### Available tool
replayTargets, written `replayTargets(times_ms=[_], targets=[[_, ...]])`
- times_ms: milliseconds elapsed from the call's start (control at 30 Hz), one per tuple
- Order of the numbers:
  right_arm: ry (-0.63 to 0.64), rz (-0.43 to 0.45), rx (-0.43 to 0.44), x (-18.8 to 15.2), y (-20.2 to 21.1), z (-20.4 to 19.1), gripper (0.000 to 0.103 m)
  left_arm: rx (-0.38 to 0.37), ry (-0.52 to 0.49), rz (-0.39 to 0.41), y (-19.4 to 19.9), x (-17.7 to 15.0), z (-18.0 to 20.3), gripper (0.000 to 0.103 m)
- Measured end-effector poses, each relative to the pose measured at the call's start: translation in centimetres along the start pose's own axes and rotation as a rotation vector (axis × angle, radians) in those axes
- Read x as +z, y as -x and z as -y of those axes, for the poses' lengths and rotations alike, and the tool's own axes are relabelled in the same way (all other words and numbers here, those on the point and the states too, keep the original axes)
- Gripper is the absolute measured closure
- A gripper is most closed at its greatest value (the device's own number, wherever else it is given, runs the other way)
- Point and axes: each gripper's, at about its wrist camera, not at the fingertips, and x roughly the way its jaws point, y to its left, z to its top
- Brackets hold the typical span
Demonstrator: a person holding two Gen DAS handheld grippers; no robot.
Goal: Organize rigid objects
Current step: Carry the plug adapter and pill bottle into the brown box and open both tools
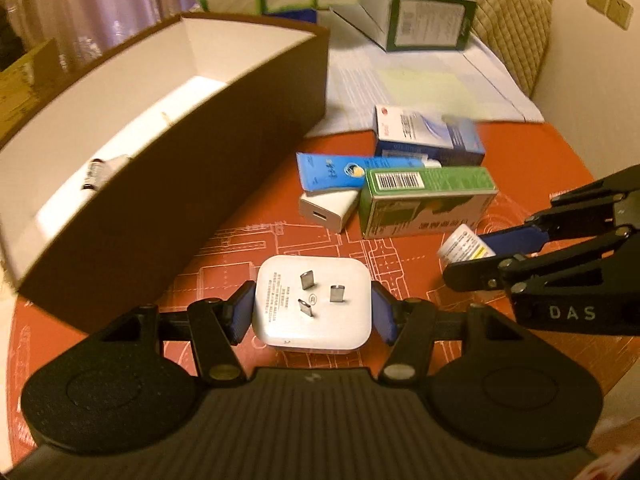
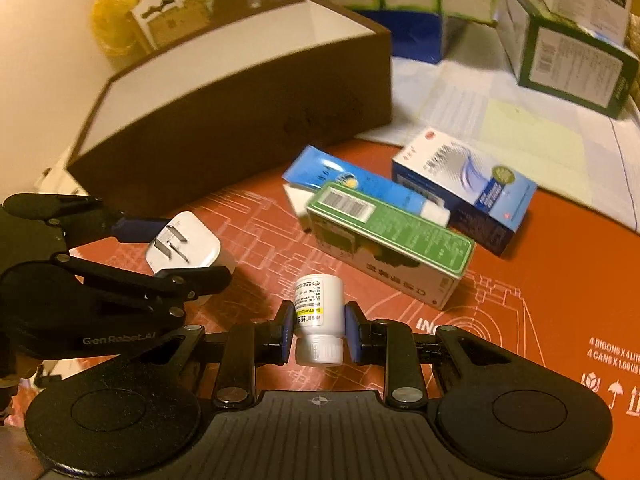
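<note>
My left gripper (image 1: 314, 306) is shut on a white three-prong plug adapter (image 1: 312, 304), prongs facing the camera; it also shows in the right wrist view (image 2: 182, 246). My right gripper (image 2: 316, 330) is shut on a small white pill bottle (image 2: 319, 312), cap toward the camera; the bottle shows in the left wrist view (image 1: 464, 246). A brown box with a white inside (image 1: 224, 152) stands at the left, with a small dark-and-white item (image 1: 96, 172) inside. On the orange mat lie a green carton (image 1: 424, 200), a blue tube (image 1: 344, 170), a white charger (image 1: 328, 210) and a blue-white carton (image 1: 428, 132).
Papers (image 1: 420, 80) cover the far table. Green-edged cartons (image 1: 424, 16) and white boxes stand at the back. A quilted chair back (image 1: 508, 12) is behind right. The round table's edge curves at the right, near a wall.
</note>
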Motion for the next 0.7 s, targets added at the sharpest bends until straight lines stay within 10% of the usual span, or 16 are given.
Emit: replayTargets(times_ms=[700], targets=[[-0.019, 0.203, 0.088, 9.1, 1.9, -10.1, 0.079, 0.008, -0.034, 0.165, 8.3, 4.9, -12.4, 0.047]])
